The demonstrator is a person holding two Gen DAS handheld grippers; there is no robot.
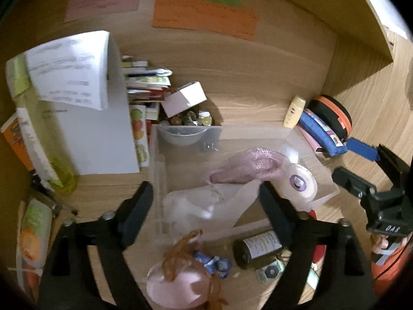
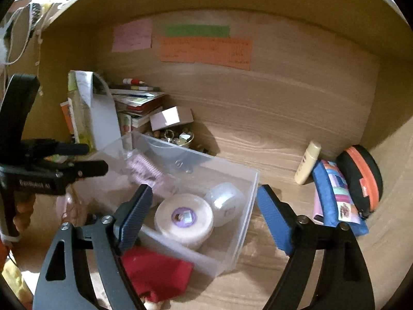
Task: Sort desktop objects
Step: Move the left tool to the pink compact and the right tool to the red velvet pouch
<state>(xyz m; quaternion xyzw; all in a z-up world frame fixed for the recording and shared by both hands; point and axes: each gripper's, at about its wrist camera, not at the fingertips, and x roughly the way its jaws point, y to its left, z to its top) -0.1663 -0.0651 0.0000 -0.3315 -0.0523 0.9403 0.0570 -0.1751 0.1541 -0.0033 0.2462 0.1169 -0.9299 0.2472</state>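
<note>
Clear plastic bin (image 2: 232,232) at frame centre, holding white tape roll (image 2: 184,218), pink comb (image 2: 147,173). Left gripper (image 1: 206,201) and right gripper (image 2: 204,214) both spread wide, gripping nothing. Roll likely light, rigid, smooth: best pinched across outer rim. Red pouch (image 2: 157,271) lower centre, soft.

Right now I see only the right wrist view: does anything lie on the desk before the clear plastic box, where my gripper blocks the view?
Observer: Yes, a dark brown bottle with a white label lies on its side there, outside the clear plastic box.
Operator: Anything beside it?
Observer: A pink satin pouch with brown ribbon, to its left.
Operator: Left gripper loaded?
Observer: No, the left gripper is open, a crumpled translucent bag lying ahead of it.
</note>
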